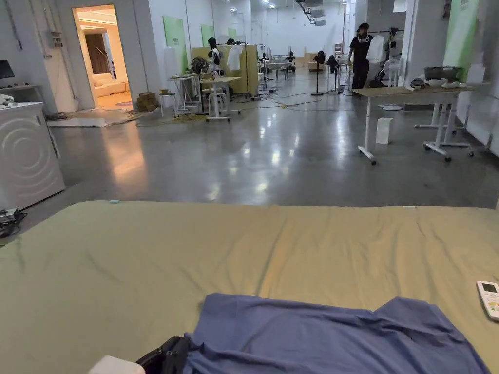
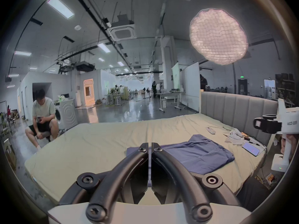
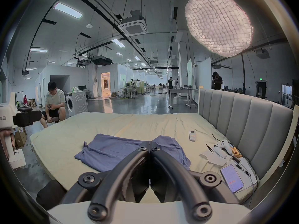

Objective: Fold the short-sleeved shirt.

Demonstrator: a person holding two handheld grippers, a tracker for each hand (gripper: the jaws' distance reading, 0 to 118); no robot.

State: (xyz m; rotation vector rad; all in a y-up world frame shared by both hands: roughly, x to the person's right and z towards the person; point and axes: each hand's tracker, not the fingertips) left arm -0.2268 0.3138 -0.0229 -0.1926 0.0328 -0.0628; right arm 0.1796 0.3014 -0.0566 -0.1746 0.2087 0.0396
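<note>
A blue short-sleeved shirt (image 1: 331, 336) lies spread and a little creased on the near part of a bed (image 1: 146, 263) with an olive-yellow sheet. In the left gripper view my left gripper (image 2: 149, 144) hovers over the bed's near edge, left of the shirt (image 2: 197, 153), jaws shut together with nothing between them. My right gripper (image 3: 149, 144) hangs above the shirt's (image 3: 113, 150) near side, also shut and holding nothing. Each gripper view catches the other gripper's body off to the side, at the right (image 2: 267, 125) and at the left (image 3: 24, 118).
A white remote (image 1: 489, 298) lies on the sheet right of the shirt. Near the grey headboard (image 3: 242, 127) are a white game controller (image 3: 222, 147), a lit phone (image 3: 232, 179) and cables. A person (image 2: 42, 114) sits beside a washing machine (image 1: 27, 156) past the bed's far left corner.
</note>
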